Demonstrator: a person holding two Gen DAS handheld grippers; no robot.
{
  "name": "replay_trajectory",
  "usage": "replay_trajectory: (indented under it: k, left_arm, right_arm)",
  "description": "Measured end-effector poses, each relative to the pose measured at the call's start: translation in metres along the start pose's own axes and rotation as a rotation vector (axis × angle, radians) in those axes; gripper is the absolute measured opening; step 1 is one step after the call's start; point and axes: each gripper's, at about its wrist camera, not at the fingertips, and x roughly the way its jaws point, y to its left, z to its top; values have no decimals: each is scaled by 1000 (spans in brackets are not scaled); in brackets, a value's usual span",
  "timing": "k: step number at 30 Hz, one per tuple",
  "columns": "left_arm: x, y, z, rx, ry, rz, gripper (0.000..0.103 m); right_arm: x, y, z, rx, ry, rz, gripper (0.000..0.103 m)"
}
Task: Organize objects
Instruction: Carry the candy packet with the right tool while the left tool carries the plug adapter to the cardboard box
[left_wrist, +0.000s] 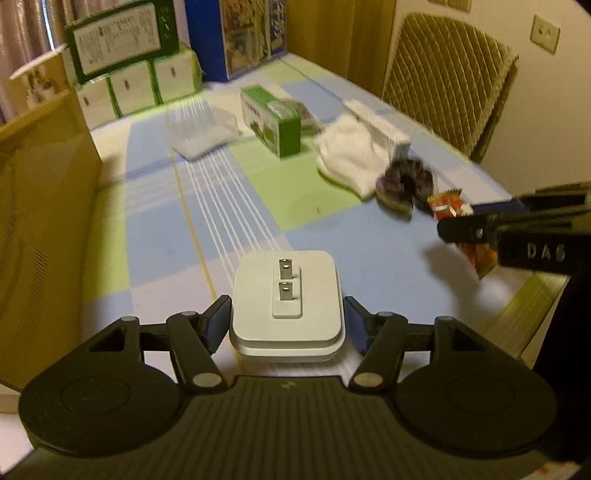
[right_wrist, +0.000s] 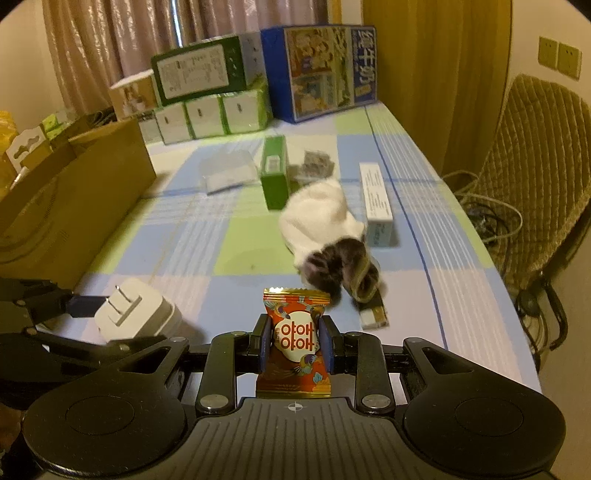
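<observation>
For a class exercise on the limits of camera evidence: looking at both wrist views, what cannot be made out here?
- Cardboard box: contents hidden by its own wall in both views.
- Small packet behind the green box: blurred, print unreadable.
- Dark bundle beside the white cloth: motion blur hides what it is.
- White charger: underside hidden; left gripper contact unclear.
- Snack packet: lower edge covered by right gripper.

square white plastic charger (left_wrist: 286, 301): white, grey prongs | foil snack packet (right_wrist: 293, 345): red, gold edge, white disc | counter (left_wrist: 166, 236): blue-green-white checks, white stripes | upright cardboard box (left_wrist: 271, 120): green | sock (right_wrist: 317, 214): white | gripper (right_wrist: 294, 345): black, blue pads
</observation>
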Motion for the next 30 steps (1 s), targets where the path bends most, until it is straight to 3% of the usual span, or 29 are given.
replay_trajectory:
  k: [7, 12, 16, 24, 30]
  left_arm:
    - [-64, 28, 33, -19, -114, 64, 60]
    - [-113, 82, 49, -61, -167, 161, 60]
    - [-140, 133, 51, -108, -163, 230, 60]
    - [-145, 223, 32, -184, -104, 315, 60]
    - [-132, 251, 16, -222, -83, 318, 60]
  right_arm:
    - [-24, 37, 35, -49, -79, 85, 24]
    - [-31, 85, 75, -100, -137, 209, 25]
    - [-26, 131, 105, -139, -151, 316, 25]
    - [24, 224, 141, -184, -87, 467, 25]
    - [62, 262, 136, -210, -10, 495, 25]
